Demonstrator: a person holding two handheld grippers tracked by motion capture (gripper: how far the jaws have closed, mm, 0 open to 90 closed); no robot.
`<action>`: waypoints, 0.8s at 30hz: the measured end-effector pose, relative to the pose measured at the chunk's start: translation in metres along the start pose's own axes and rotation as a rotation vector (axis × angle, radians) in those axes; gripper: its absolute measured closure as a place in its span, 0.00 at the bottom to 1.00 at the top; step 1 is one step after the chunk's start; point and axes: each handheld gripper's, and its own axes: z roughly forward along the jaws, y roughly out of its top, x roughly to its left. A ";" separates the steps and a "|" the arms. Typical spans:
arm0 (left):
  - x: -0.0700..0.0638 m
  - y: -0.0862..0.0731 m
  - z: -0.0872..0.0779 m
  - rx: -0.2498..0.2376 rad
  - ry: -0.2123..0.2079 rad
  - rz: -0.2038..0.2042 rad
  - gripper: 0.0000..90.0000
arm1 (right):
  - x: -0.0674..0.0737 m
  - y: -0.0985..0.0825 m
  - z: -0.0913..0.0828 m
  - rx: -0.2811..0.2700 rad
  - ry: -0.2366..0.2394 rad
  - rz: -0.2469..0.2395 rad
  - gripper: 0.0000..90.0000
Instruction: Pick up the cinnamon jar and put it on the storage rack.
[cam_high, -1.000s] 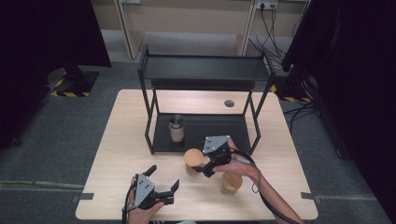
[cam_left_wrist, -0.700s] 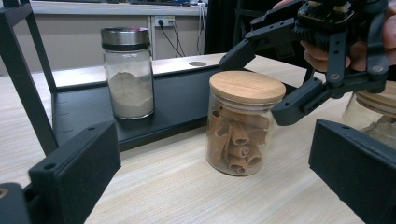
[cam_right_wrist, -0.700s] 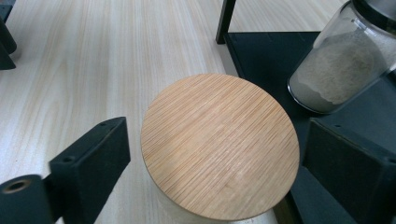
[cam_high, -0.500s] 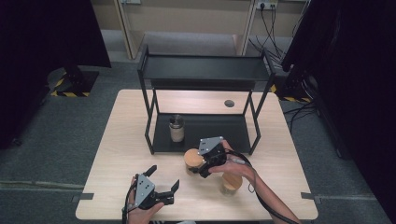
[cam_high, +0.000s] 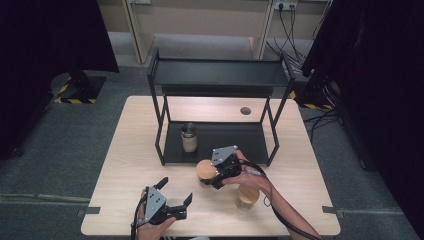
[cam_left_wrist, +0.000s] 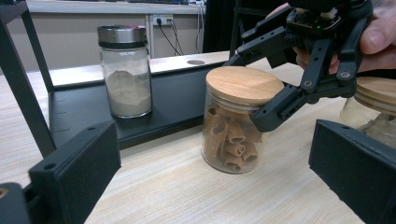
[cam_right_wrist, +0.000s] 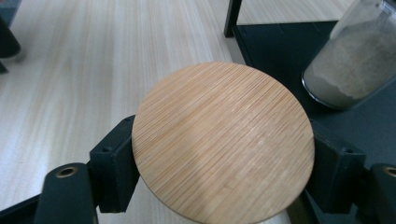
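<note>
A glass jar (cam_high: 204, 169) of rolled brown sticks with a round wooden lid (cam_right_wrist: 223, 140) stands on the table just in front of the black rack. My right gripper (cam_high: 210, 175) comes at it from the right. Its jaws have just been closing and now press on the jar (cam_left_wrist: 231, 140) from both sides, right under the lid. The right gripper (cam_right_wrist: 224, 172) shows one black jaw on each side of the lid. My left gripper (cam_high: 176, 191) rests open near the front edge, empty, and points at the jar.
A two-level black rack (cam_high: 220, 72) stands mid-table, with a metal-capped jar of pale powder (cam_high: 189, 137) on its lower tray (cam_high: 235, 137). A second wooden-lidded jar (cam_high: 247, 196) stands by my right forearm. The wooden table (cam_high: 125, 150) has a cable hole (cam_high: 245, 110) at the back.
My right gripper has shifted slightly left onto the wooden-lidded jar and its jaws have closed on it. The left gripper has stayed still.
</note>
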 end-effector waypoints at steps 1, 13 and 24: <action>0.000 0.000 0.000 0.001 -0.001 0.000 0.01 | 0.001 0.001 0.000 0.004 -0.005 -0.005 0.27; 0.000 0.000 0.000 0.002 -0.001 -0.002 0.01 | -0.005 -0.001 -0.009 -0.042 0.000 0.042 0.27; 0.000 0.000 0.001 0.004 -0.002 -0.002 0.01 | -0.011 0.002 -0.021 -0.060 -0.027 0.111 0.27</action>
